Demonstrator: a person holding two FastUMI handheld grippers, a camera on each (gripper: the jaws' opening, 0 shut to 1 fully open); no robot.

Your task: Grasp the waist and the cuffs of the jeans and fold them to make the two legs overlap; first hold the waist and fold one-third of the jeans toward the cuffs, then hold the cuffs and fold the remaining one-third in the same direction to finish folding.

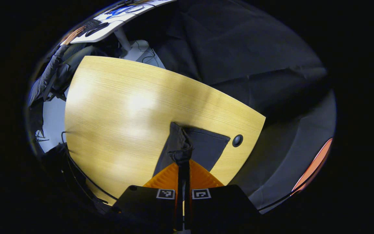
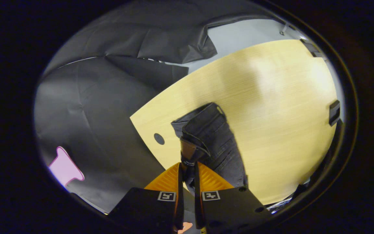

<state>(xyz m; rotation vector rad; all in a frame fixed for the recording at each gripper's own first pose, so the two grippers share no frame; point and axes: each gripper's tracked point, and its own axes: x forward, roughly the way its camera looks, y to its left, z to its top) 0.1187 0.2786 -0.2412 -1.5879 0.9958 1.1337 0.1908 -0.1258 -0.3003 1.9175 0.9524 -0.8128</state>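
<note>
Black cloth hangs as a backdrop behind a pale wooden worktop [image 1: 115, 107] with a curved edge and a small round dark hole [image 1: 237, 140] near that edge.

From the left gripper view, the left tool [image 1: 183, 161] has its two fingers drawn almost together, pinching a bunched fold of dark fabric at their tips. That fabric belongs to the jeans [image 1: 203, 146], whose cuff end [image 1: 206, 143] lies flat on the worktop just beyond the fingers, close to the round hole. A loose dark cable [image 1: 76, 165] trails along the near left edge of the worktop.

From the right gripper view, the right tool [image 2: 188, 169] is likewise nearly closed, both fingers gripping the waistband [image 2: 190, 151] of the jeans, where a small brown patch shows. The waist end rises in a gathered heap from the fingers, and stitched seams and a pocket run down the denim to the right. A dark clamp-like block [image 2: 334, 112] sits at the worktop's far right edge.
</note>
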